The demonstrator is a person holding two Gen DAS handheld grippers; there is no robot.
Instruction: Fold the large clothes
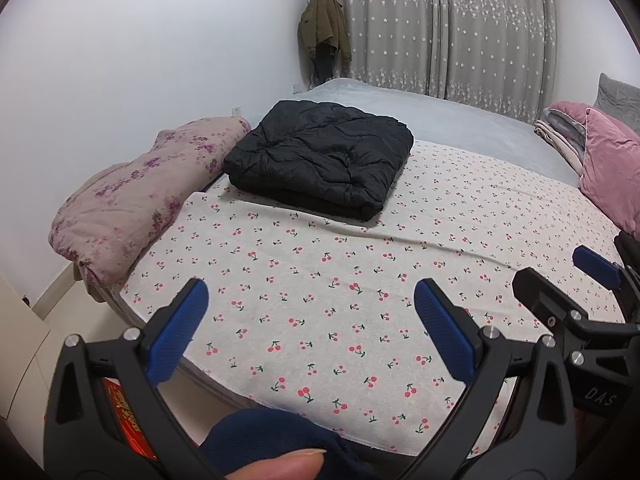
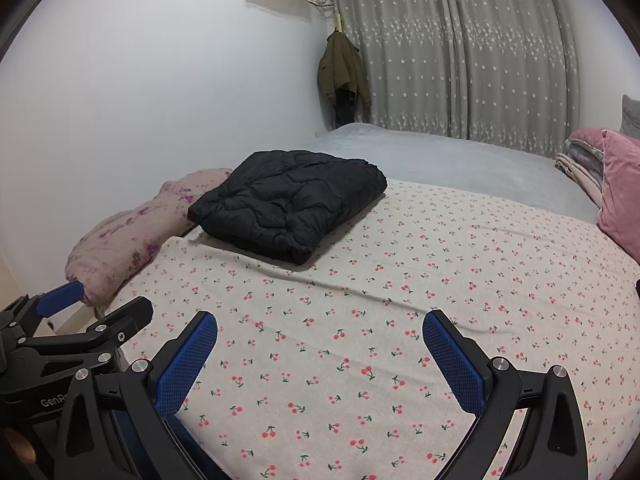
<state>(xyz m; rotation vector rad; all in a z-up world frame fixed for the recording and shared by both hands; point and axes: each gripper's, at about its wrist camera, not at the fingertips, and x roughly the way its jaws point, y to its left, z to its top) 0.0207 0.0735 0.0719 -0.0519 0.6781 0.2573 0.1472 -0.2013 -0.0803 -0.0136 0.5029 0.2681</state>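
Black padded jacket [image 1: 320,160] sits folded, upper centre of frame, on the cherry-print sheet [image 1: 340,320] over the bed. Left gripper [image 1: 312,320] and right gripper [image 2: 320,356] both low in frame, jaws spread, holding nothing, well apart from it. Risk: puffy filling springs the fold open, or a one-sided grab drags layers loose.

We see a white wall [image 2: 140,80], grey star-patterned curtains [image 2: 460,60], and a bed [image 2: 440,160] under a cherry-print sheet [image 2: 400,320].
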